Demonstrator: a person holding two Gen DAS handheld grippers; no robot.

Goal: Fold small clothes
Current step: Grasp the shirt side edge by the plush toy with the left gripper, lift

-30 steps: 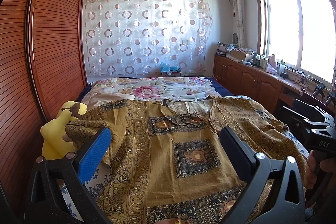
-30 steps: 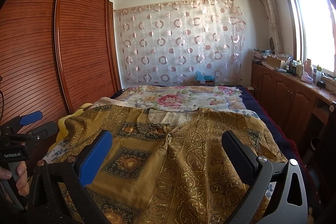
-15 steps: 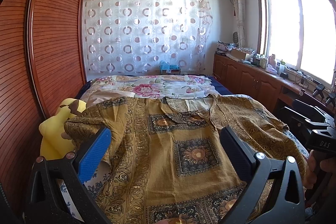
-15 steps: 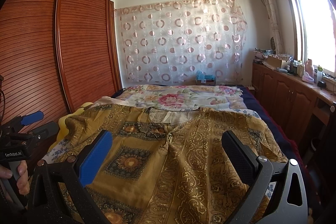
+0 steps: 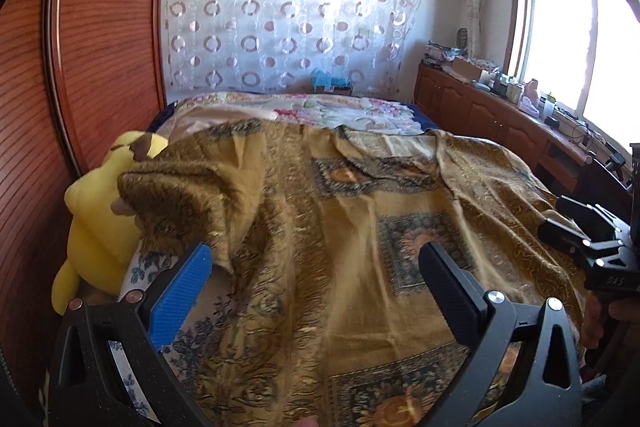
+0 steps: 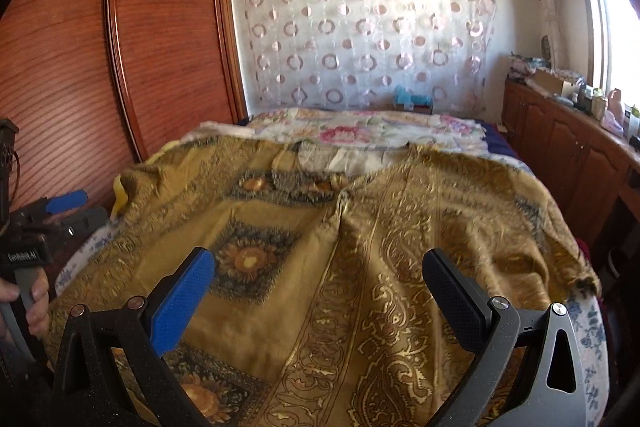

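Both tongs have dropped lower and pushed in toward the garment since a second ago; room and ceiling sit higher in view, cloth fills more of it. Left tongs [image 5: 316,269] spread wide, nothing between the pads, hovering over the near left part of the garment [image 5: 360,227]. Right tongs [image 6: 318,275] also spread wide, empty, over the near right part.

Garment is a mustard-brown patterned top, lying spread out on the bed [image 6: 592,331], neck at the far side, hem at the near edge. Left sleeve [image 5: 180,195] is bunched and draped against a yellow plush toy [image 5: 96,227] at the bed's left edge, beside the wooden wardrobe [image 5: 100,47]. Right sleeve [image 6: 540,227] hangs toward the bed's right edge. Floral quilt [image 6: 360,131] lies farther back.

Progress: looks like the very start. Top is laid out but no fold is visible, some wrinkles through the middle. Left to do, by my read: grab sleeves or sides, fold inward, then fold lengthwise. Bunched left sleeve probably needs straightening first.
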